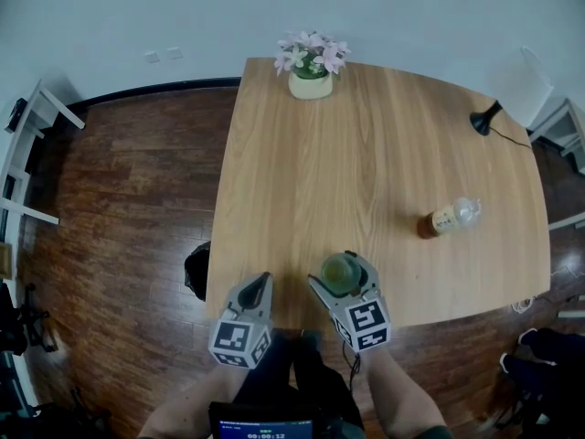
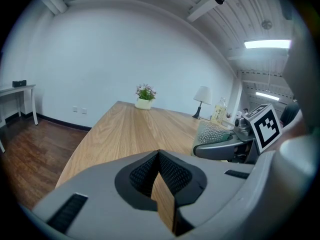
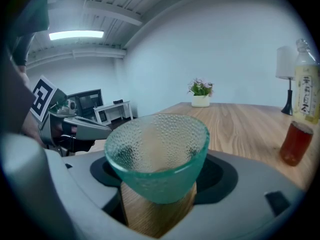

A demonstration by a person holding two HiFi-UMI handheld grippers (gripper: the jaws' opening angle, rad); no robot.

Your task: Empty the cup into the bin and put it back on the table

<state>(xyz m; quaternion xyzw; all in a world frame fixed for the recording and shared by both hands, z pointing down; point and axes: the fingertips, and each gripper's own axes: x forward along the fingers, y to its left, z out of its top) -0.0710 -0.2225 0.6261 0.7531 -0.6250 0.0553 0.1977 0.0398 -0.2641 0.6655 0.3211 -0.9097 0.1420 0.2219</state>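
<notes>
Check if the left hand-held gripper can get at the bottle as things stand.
Probably not directly: the right hand-held gripper, holding the cup, sits between the left hand-held gripper and the bottle. Swinging around it over the table looks possible.

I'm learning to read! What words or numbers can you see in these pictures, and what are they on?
Bottle label: dark print, too blurred to read.
Marker cubes: black-and-white square patterns, no words.
Screen: tiny digits, too small to read.
</notes>
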